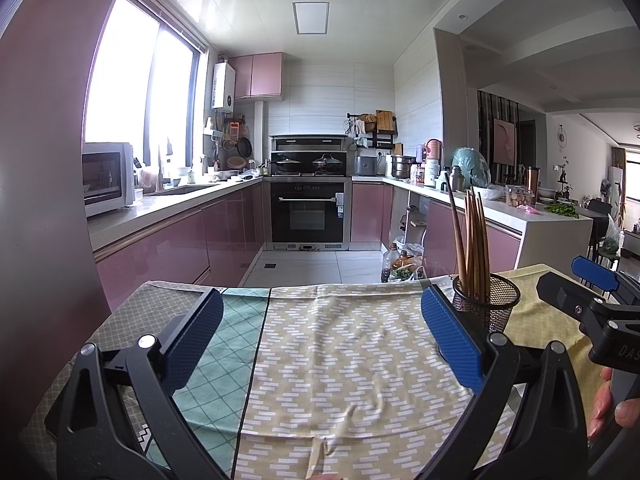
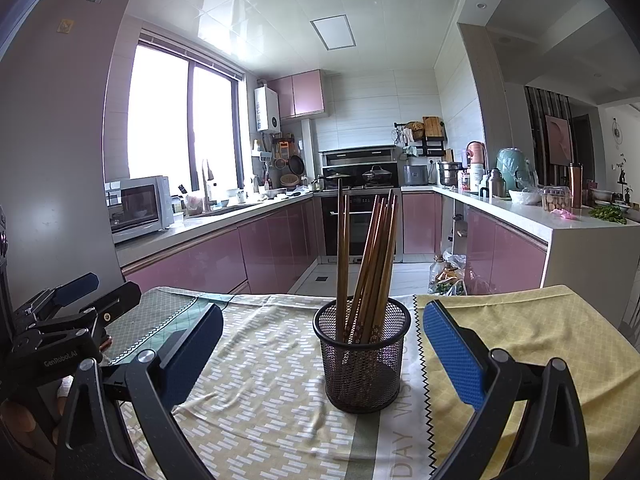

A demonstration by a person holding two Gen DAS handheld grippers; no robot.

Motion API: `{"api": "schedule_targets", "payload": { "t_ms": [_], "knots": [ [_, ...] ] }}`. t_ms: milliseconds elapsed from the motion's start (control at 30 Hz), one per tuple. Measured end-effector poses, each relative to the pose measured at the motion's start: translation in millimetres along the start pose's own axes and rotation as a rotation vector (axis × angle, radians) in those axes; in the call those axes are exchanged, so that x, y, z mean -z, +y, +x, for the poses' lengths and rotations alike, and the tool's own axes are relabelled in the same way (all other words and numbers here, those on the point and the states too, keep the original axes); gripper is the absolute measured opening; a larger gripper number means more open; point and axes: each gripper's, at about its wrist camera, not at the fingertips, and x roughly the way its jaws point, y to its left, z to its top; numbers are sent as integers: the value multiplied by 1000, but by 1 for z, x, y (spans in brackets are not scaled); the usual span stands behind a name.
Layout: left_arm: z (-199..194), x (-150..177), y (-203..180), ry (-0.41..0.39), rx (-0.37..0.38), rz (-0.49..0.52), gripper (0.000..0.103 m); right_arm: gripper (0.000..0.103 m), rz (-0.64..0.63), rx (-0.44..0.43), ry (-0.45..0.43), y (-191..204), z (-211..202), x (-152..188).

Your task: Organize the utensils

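Right now the largest thing under me is the desk, covered by a patterned cloth in grey, green, tan and yellow panels, with a pink-fronted kitchen beyond it. My left gripper hovers over the tan panel with its blue pads spread wide and nothing between them; its fingers frame bare cloth. My right gripper is just as wide apart and also holds nothing. From its camera the black mesh holder stands upright on the cloth between the two fingers, touching neither that I can see. From the left wrist view the same holder sits just beyond the right-hand pad, partly hidden by it, and the other gripper's body shows at the far right edge with a hand below it. Inside the holder a bundle of brown wooden chopsticks stands on end, most leaning right, two nearly vertical on the left side.
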Motion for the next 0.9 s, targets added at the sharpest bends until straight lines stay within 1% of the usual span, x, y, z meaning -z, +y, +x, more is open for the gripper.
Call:
{"api": "schedule_targets", "payload": {
  "t_ms": [900],
  "knots": [
    [-1, 0, 2, -4, 4, 6, 97, 97, 5, -2, 0, 0, 1, 1]
  ]
}}
